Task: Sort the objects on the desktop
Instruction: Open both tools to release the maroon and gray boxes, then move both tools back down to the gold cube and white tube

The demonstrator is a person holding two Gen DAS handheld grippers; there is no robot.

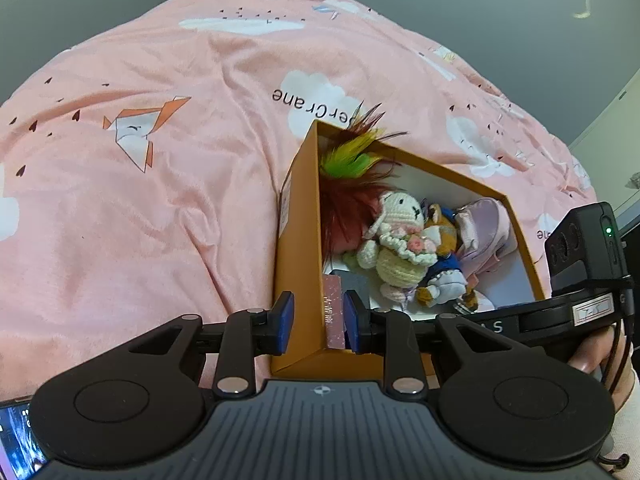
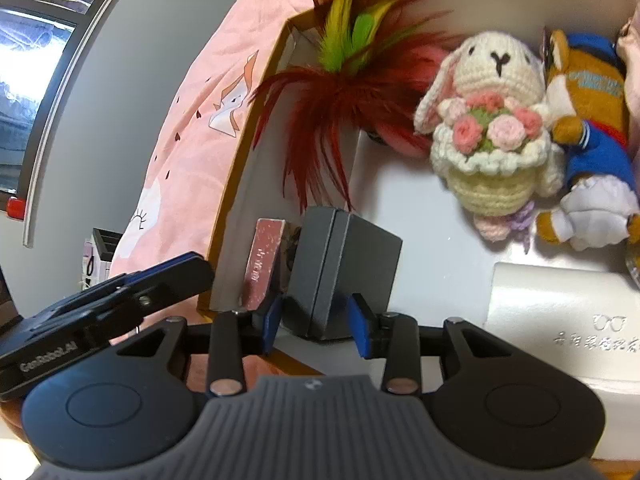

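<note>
The left gripper straddles the box wall and pink card, steadying it; the right gripper brackets the grey case, grip unclear

Through the right wrist camera I see my right gripper at lower centre, its blue pads either side of a dark grey box standing upright inside the orange box; whether they press it I cannot tell. Just left of it stands a pink card. Upper right lie a crocheted rabbit and feathers. The left gripper shows at left.
</note>
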